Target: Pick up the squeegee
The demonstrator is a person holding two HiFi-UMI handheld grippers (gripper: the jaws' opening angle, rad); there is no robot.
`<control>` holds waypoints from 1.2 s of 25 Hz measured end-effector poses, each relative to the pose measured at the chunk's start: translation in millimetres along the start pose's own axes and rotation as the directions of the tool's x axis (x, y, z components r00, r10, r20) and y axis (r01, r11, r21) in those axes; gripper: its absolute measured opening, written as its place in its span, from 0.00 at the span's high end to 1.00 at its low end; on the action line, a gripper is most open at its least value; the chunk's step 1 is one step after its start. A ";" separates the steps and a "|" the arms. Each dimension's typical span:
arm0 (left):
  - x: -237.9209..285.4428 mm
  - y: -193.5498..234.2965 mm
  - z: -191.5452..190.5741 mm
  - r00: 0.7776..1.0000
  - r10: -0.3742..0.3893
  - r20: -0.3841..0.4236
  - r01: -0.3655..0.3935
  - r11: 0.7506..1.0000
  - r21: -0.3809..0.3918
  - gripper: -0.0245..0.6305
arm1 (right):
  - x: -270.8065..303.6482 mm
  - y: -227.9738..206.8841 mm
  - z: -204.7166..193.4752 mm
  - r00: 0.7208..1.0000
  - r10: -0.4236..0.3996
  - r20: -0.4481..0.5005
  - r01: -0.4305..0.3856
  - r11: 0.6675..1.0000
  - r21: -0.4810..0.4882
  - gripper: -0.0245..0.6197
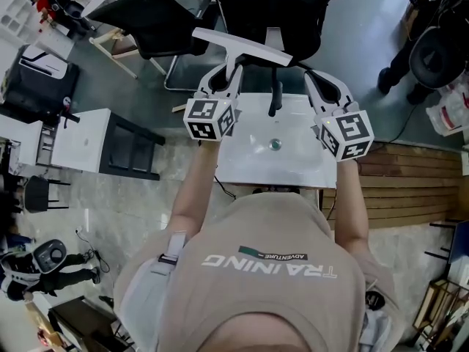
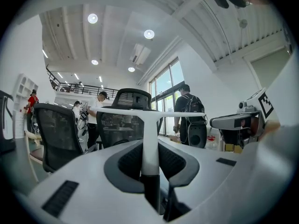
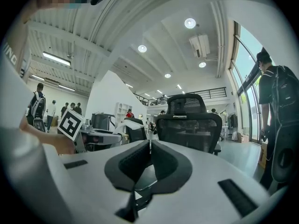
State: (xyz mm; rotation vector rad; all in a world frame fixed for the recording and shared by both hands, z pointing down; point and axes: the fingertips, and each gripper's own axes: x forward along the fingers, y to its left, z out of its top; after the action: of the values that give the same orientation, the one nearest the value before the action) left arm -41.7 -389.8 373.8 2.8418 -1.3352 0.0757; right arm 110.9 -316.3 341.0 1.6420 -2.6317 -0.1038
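Squeegee (image 2: 150,125) clamped in left hand-held gripper (image 2: 150,154), right hand-held gripper (image 3: 149,146) fully closed, shirt (image 1: 271,264) reads "TRAINING".

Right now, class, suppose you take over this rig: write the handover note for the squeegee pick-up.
Left gripper: jaws shut on the handle of the squeegee, which is lifted, with its blade crosswise ahead of the jaws.
Right gripper: jaws together, nothing between them, held level beside the left one.
Both are above the white sink.
Done: the squeegee is picked up and clear of the sink.
Left: nothing for the pick-up itself; just hold the grip steady.
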 end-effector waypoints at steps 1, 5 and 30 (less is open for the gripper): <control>-0.3 0.3 -0.1 1.000 0.002 0.001 -0.002 1.000 0.000 0.84 | 0.2 0.4 -0.9 1.000 0.001 -0.001 -0.001 1.000 0.000 0.91; 0.1 0.9 1.6 1.000 0.002 0.003 -0.002 1.000 0.001 0.84 | 1.4 0.0 -3.0 1.000 0.002 -0.007 -0.002 1.000 0.005 0.91; 1.5 -3.6 15.3 1.000 -0.008 0.021 0.008 1.000 0.015 0.84 | -4.7 -2.7 7.8 1.000 -0.006 0.001 0.006 1.000 -0.015 0.91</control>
State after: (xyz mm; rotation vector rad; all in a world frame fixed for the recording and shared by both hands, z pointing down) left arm -37.3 -389.0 358.6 2.8679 -1.3326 0.0552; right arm 114.9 -313.0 333.0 1.6458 -2.6208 -0.1244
